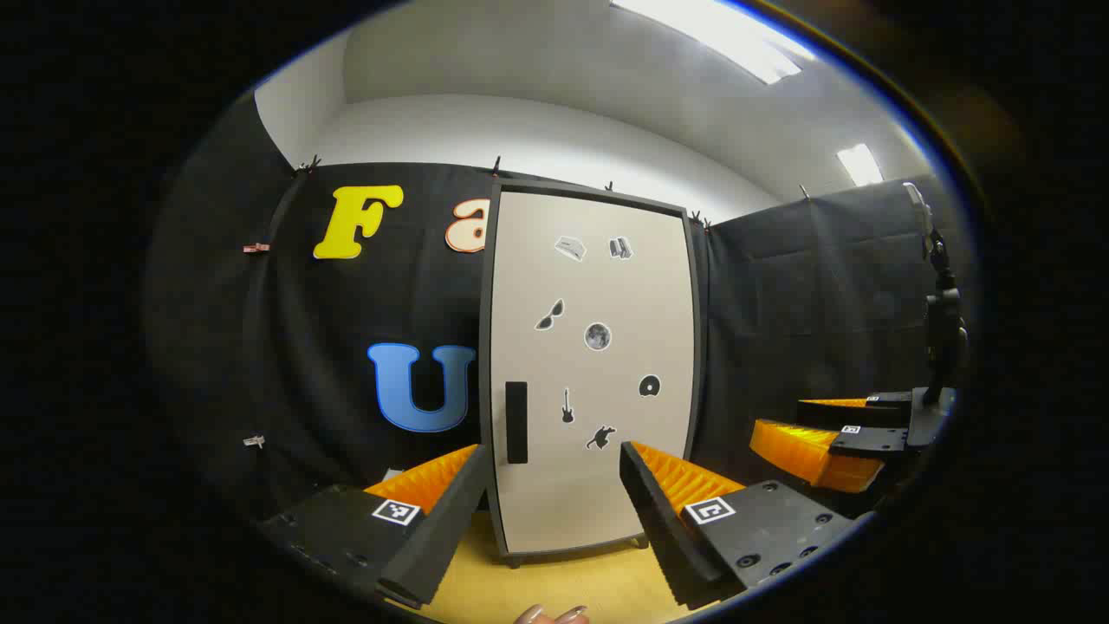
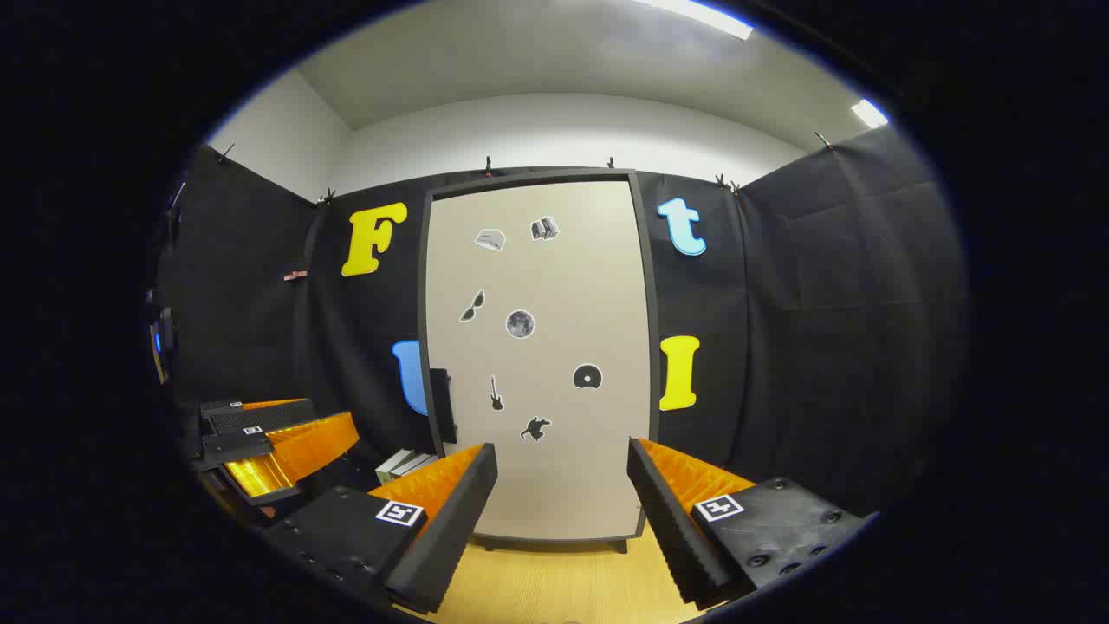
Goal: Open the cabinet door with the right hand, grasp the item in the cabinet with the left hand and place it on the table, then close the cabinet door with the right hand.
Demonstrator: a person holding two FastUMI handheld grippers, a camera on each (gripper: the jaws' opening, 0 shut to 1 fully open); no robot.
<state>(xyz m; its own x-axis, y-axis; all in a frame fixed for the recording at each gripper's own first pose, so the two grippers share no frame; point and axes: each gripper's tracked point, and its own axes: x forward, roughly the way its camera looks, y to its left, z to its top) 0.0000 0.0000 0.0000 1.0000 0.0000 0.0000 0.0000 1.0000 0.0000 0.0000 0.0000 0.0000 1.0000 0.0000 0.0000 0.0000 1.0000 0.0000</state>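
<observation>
Fingertips of my own hand (image 1: 554, 614) show at the lower edge of the left gripper view, just below my left gripper (image 1: 554, 511), whose jaws stand wide and hold nothing. My right gripper (image 2: 561, 511) likewise has its jaws spread wide and empty; it also appears in the left gripper view, off to the right of the cabinet (image 1: 853, 438). Both hover over the pale wooden surface (image 2: 554, 581) on which the cabinet (image 2: 537, 355) stands. Cabinet door (image 2: 541, 286): shut, upright, facing me squarely, its long axis vertical, with small stickers scattered over it. Handle (image 2: 440, 406): a dark vertical bar on the door's left edge, below mid-height, so I judge that the hinges lie on the cabinet's right side and that the door will swing out from its left edge. Relative to the cabinet, my right jaws point at the middle of the door, so the handle lies up and to the left of them, its long axis vertical; an approach with the jaws level would straddle it. From the left gripper, the handle (image 1: 516, 422) lies nearly straight ahead, just left of centre. The item inside is hidden behind the door. No step of the task appears done yet.
</observation>
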